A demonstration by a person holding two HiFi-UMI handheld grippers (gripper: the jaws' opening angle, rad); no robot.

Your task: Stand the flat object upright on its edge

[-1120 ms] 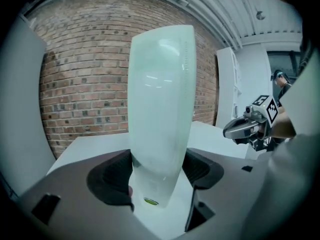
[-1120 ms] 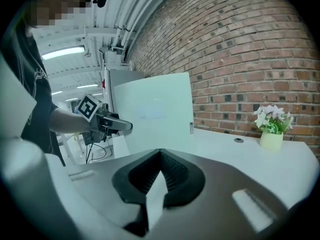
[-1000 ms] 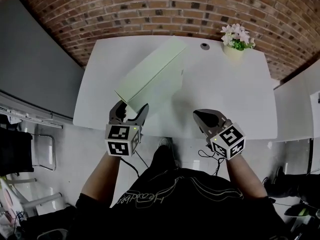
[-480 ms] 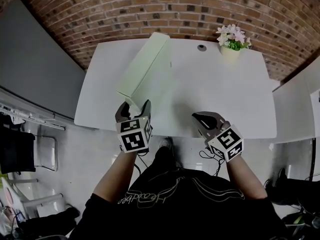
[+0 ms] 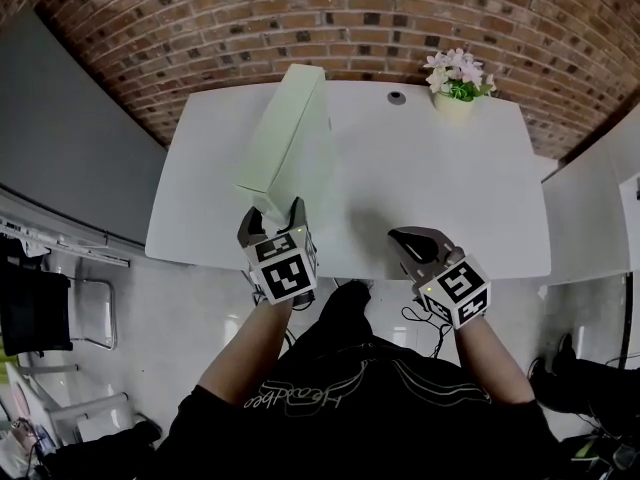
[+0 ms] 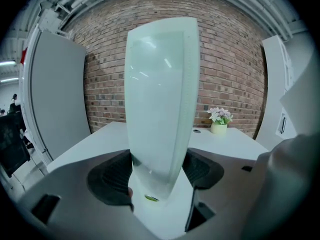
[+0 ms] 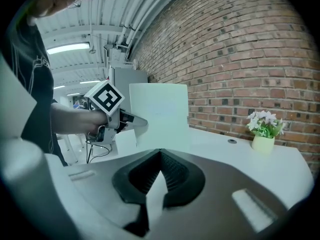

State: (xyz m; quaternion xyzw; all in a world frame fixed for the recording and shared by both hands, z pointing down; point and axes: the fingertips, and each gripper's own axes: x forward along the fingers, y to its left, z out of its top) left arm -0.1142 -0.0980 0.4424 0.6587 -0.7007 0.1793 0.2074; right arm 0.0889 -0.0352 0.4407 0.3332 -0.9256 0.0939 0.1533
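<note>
The flat object is a pale green box (image 5: 285, 133). It stands tall on its long edge on the white table (image 5: 440, 188), with its narrow top face towards the head camera. My left gripper (image 5: 272, 211) is shut on the box's near end, a pad on each broad face. In the left gripper view the box (image 6: 160, 99) rises between the jaws of that gripper (image 6: 157, 171). My right gripper (image 5: 408, 243) is shut and empty at the table's front edge, well right of the box. From the right gripper (image 7: 161, 171) the box's broad face (image 7: 160, 114) looks upright.
A small pot of pink and white flowers (image 5: 453, 78) stands at the table's far right. A round cable hole (image 5: 397, 97) lies near the far edge. A brick wall runs behind the table. Grey panels stand on the left.
The box has swung from a slanted lean up to nearly vertical. My left gripper rolled and shifted slightly right with it. The right gripper has hardly moved.
</note>
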